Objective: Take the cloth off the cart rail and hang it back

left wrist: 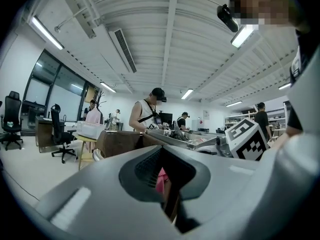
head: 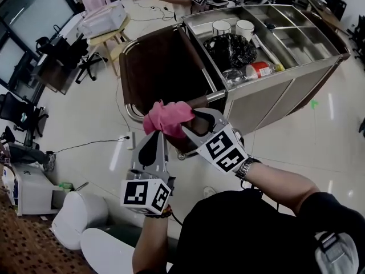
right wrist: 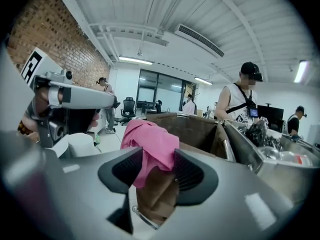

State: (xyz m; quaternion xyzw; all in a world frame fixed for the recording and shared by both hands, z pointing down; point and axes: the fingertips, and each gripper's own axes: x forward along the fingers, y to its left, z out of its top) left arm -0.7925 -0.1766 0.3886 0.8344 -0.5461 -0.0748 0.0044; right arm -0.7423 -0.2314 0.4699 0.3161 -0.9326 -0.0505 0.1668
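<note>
Pink cloth is held bunched up at the near left corner of the cart top, close to the chrome rail; I cannot tell if it touches the rail. On the left, the left gripper has its jaws clenched on the cloth, and only a thin pink strip shows between them. The right gripper grasps the cloth's other side between both pads. Further right stands the steel cart, with two cups in its top tray.
</note>
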